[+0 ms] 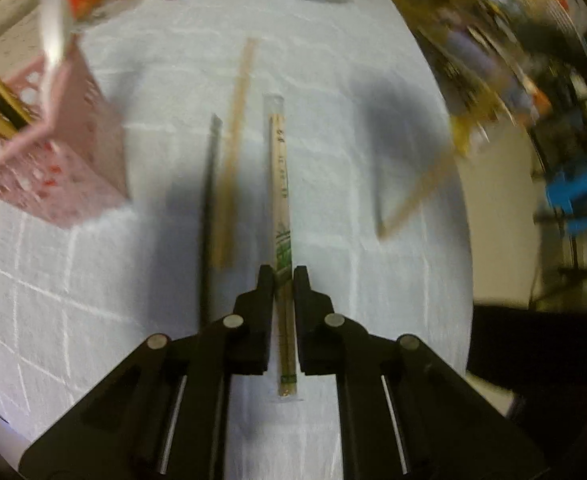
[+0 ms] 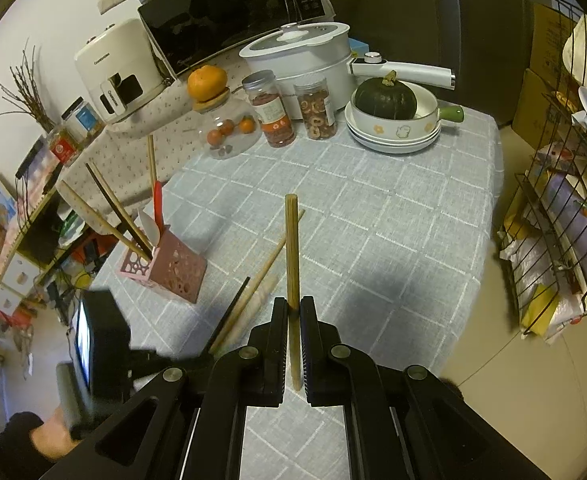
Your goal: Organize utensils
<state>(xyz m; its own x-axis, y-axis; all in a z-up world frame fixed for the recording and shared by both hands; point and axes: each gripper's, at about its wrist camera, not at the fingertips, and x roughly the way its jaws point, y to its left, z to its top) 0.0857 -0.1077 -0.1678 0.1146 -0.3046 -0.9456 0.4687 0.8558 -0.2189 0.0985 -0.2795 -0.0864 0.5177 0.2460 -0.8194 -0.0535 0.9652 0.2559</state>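
Observation:
My left gripper (image 1: 283, 276) points steeply down at the grey checked tablecloth (image 1: 333, 120). Its jaws are shut on a pair of chopsticks in a clear, green-printed sleeve (image 1: 279, 184) that lies on the cloth. To the left of it lie a black chopstick (image 1: 209, 200) and a bare wooden chopstick (image 1: 233, 148). The pink perforated holder (image 1: 53, 152) stands at the left with several utensils in it. My right gripper (image 2: 293, 308) is shut on a single wooden chopstick (image 2: 292, 248), held upright above the table. The pink holder (image 2: 169, 268) is to its left.
At the back of the table stand stacked plates with a dark green pumpkin (image 2: 385, 98), two snack jars (image 2: 271, 110), a glass jar topped with an orange (image 2: 207, 80) and a white pot (image 2: 305, 56). A wire rack (image 2: 553, 200) stands off the table's right edge.

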